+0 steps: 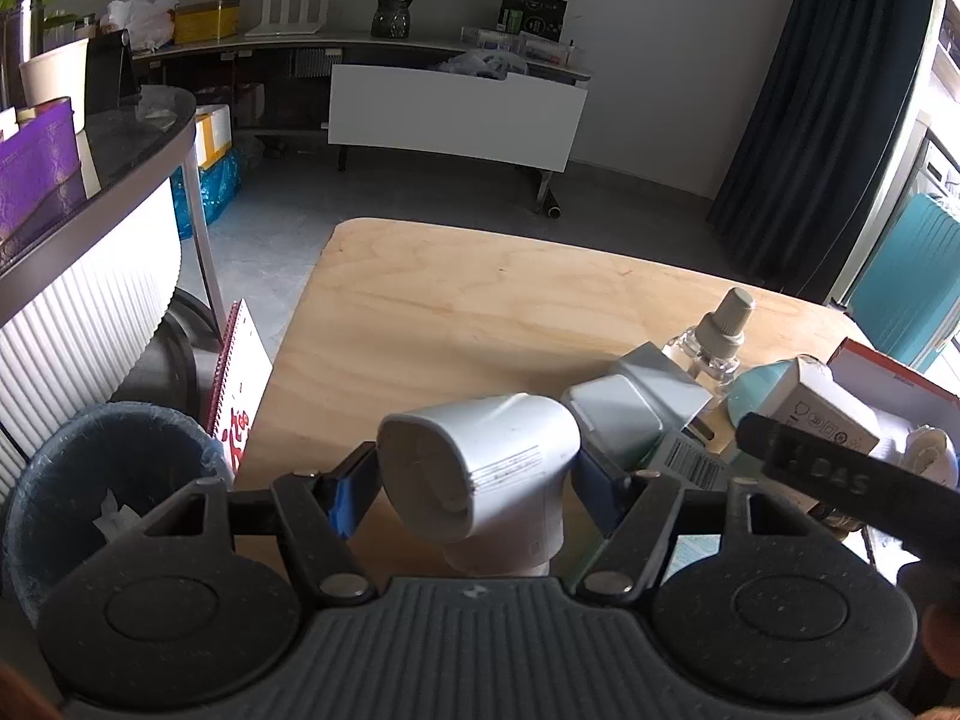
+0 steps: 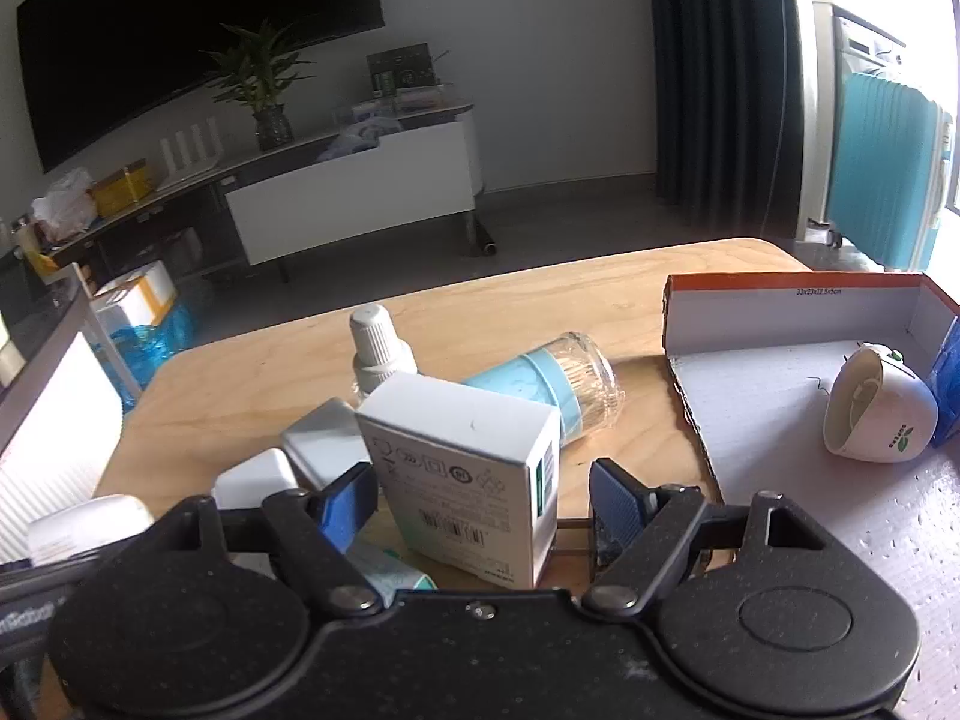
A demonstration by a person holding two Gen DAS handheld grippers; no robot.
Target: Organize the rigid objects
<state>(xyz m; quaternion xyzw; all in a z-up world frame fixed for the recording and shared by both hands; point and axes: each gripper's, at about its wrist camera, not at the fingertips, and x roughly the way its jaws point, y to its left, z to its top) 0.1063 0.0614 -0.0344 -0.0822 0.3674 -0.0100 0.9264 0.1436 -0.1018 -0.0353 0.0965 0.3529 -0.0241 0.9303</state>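
Observation:
My left gripper has its blue pads on both sides of a white cylindrical device, shut on it over the wooden table. My right gripper is open around a white carton; the left pad touches it and a gap shows at the right pad. The carton also shows in the left wrist view. A clear bottle with a white cap, a blue-lidded jar on its side and grey-white boxes lie close behind. An open cardboard box at the right holds a white round gadget.
A bin with a blue liner stands at the table's left edge, beside a red-and-white calendar. A curved counter is at the left. A low TV bench stands across the floor, and a teal suitcase at the right.

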